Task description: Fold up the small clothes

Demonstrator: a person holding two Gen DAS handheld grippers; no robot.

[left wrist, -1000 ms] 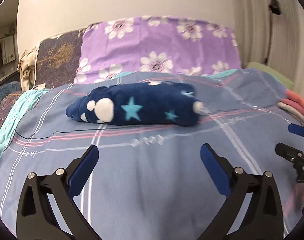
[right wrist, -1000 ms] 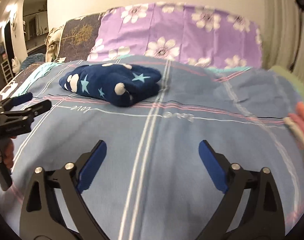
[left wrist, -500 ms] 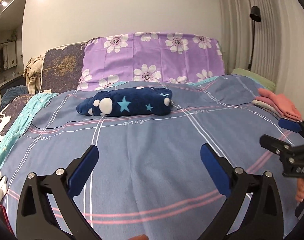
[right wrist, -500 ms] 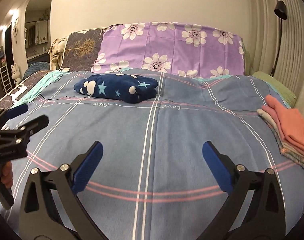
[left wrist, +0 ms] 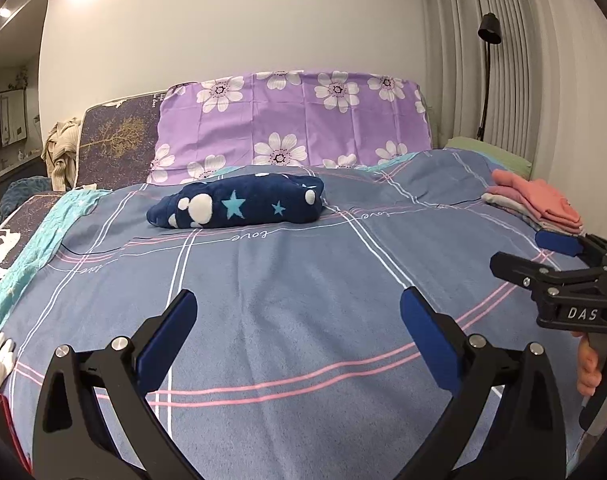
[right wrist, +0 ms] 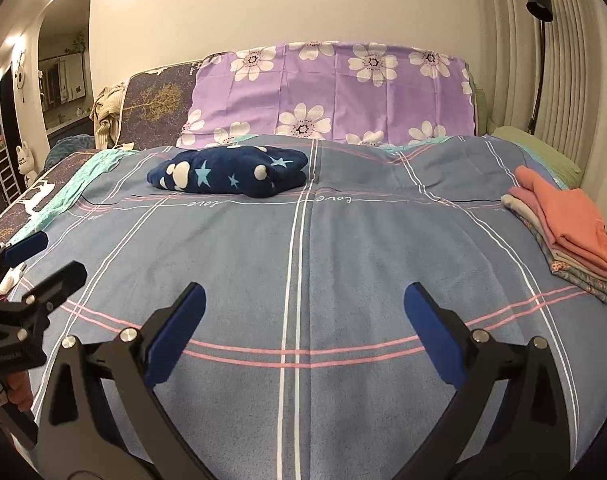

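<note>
A folded navy fleece garment [left wrist: 239, 204] [right wrist: 227, 174] with stars and white spots lies on the far part of the blue plaid bedspread [left wrist: 287, 280] [right wrist: 343, 248]. A stack of folded clothes [left wrist: 537, 204] [right wrist: 567, 228], topped by a salmon-pink piece, sits at the bed's right edge. My left gripper [left wrist: 297, 324] hovers open over the near bedspread, nothing between its fingers. My right gripper [right wrist: 303, 316] is likewise open and empty, well back from the navy garment. Each gripper shows at the other view's edge, the right gripper [left wrist: 543, 256] and the left gripper [right wrist: 35, 256].
A purple flowered pillow [left wrist: 295, 120] and a dark tree-print pillow [left wrist: 115, 140] lean against the wall at the head. A teal cloth [left wrist: 35, 240] runs along the left side. A black lamp [right wrist: 539, 40] stands at the right by the curtains. A hand [left wrist: 587, 368] grips the right handle.
Both grippers have pulled back and up from the navy garment, which now looks smaller and farther. The folded stack on the right has come into full view. Both stay open.
</note>
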